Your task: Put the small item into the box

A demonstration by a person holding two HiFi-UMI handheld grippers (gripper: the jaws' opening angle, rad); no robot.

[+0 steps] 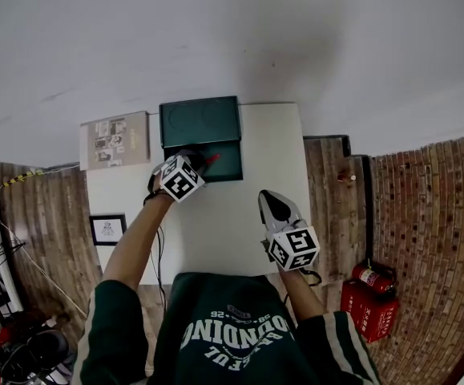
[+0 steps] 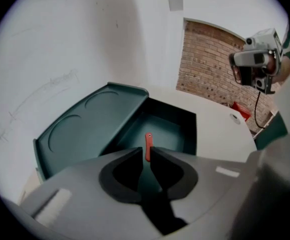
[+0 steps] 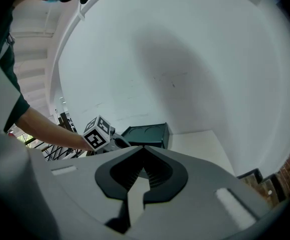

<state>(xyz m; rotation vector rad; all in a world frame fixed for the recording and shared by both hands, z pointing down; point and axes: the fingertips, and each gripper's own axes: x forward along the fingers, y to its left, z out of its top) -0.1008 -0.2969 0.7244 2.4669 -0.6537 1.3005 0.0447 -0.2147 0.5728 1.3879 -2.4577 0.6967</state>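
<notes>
One left gripper, one right gripper, one box, one red item — seemingly one booklet.

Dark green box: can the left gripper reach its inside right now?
Probably yes. The dark green plastic box's hinged lid lies swung back, and the left gripper hangs just over the open compartment with the small red stick between its fingers; nothing shows in between.

Head view overhead; both gripper views share box.
</notes>
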